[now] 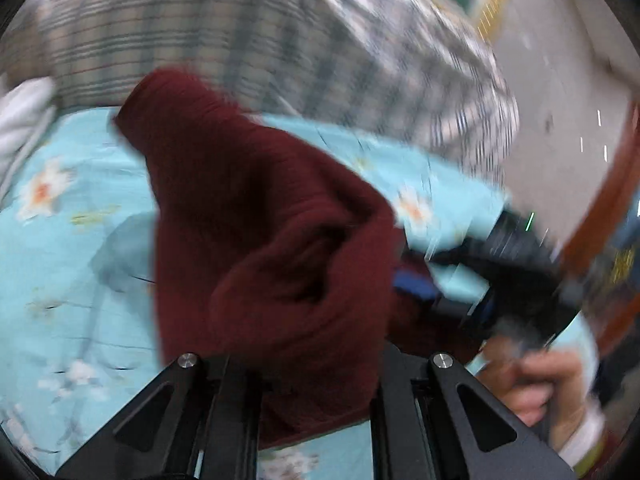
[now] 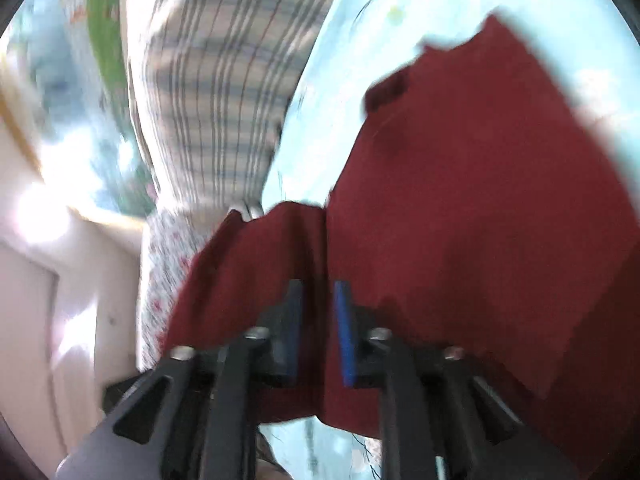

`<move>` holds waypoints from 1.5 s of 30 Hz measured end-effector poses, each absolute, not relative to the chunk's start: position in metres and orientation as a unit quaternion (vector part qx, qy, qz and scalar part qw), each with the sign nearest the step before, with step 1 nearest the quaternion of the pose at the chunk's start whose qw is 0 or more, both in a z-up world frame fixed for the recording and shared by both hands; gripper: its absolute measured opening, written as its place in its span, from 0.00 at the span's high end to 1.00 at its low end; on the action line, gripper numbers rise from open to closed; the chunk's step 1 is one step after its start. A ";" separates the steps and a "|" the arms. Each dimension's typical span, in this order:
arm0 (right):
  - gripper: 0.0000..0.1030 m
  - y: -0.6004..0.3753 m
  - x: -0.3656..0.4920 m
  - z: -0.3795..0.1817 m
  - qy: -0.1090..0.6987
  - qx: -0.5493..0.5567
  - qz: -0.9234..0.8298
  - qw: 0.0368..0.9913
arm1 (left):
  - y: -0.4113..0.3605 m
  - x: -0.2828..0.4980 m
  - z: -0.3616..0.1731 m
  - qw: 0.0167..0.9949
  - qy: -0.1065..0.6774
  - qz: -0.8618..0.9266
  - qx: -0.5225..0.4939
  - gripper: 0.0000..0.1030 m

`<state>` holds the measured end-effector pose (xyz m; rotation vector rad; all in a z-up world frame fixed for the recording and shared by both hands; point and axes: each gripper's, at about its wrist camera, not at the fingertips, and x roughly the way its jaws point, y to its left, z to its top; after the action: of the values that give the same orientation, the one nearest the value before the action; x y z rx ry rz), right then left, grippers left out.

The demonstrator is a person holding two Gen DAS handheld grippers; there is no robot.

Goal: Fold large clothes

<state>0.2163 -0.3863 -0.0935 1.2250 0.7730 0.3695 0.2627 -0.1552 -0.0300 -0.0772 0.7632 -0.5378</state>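
While both pinch it, one maroon garment [image 1: 260,248] between two clenched claws [image 2: 318,332].

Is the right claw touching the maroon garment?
Touching. The right wrist view shows the right claw with a fold of the maroon garment pinched between its blue pads.

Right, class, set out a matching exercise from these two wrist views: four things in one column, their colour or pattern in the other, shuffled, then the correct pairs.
Things:
1. garment
2. bedsheet
3. quilt
4. pads of the right gripper

Colour or pattern:
A. pale blue with white flowers
B. dark red
C. blue
D. grey and white checks

Pairs: 1-B, 2-A, 3-D, 4-C
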 end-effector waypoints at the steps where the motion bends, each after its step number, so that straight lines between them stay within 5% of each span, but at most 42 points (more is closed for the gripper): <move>1: 0.44 -0.392 0.215 -0.094 0.351 0.558 0.168 0.733 | -0.169 0.262 -0.040 0.892 0.374 -0.255 -0.015 0.91; 13: 0.44 -0.367 0.257 -0.086 0.415 0.458 0.178 0.765 | -0.189 0.253 -0.057 0.895 0.366 -0.253 0.011 0.91; 14: 0.47 -0.361 0.264 -0.082 0.420 0.441 0.183 0.772 | -0.190 0.252 -0.056 0.896 0.366 -0.252 0.014 0.91; 17: 0.78 -0.350 0.283 -0.080 0.445 0.406 0.182 0.777 | -0.194 0.249 -0.055 0.898 0.364 -0.246 0.033 0.91; 19: 0.82 -0.352 0.285 -0.070 0.441 0.392 0.192 0.784 | -0.197 0.249 -0.044 0.898 0.361 -0.249 0.030 0.91; 26: 0.83 -0.398 0.254 -0.013 0.366 0.341 0.202 0.842 | -0.237 0.241 -0.010 0.891 0.338 -0.301 0.016 0.91; 39: 0.83 -0.439 0.243 -0.085 0.424 0.324 0.130 0.835 | -0.288 0.252 -0.069 0.859 0.400 -0.314 0.060 0.89; 43: 0.81 -0.432 0.243 -0.077 0.422 0.295 0.117 0.849 | -0.281 0.248 -0.062 0.848 0.413 -0.330 0.039 0.79; 45: 0.77 -0.431 0.239 -0.074 0.422 0.279 0.100 0.857 | -0.270 0.242 -0.054 0.840 0.422 -0.339 0.026 0.66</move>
<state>0.2391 -0.4312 -0.0738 0.5863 0.8873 0.2095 0.2423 -0.2703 -0.0541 0.0548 0.8927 -0.7170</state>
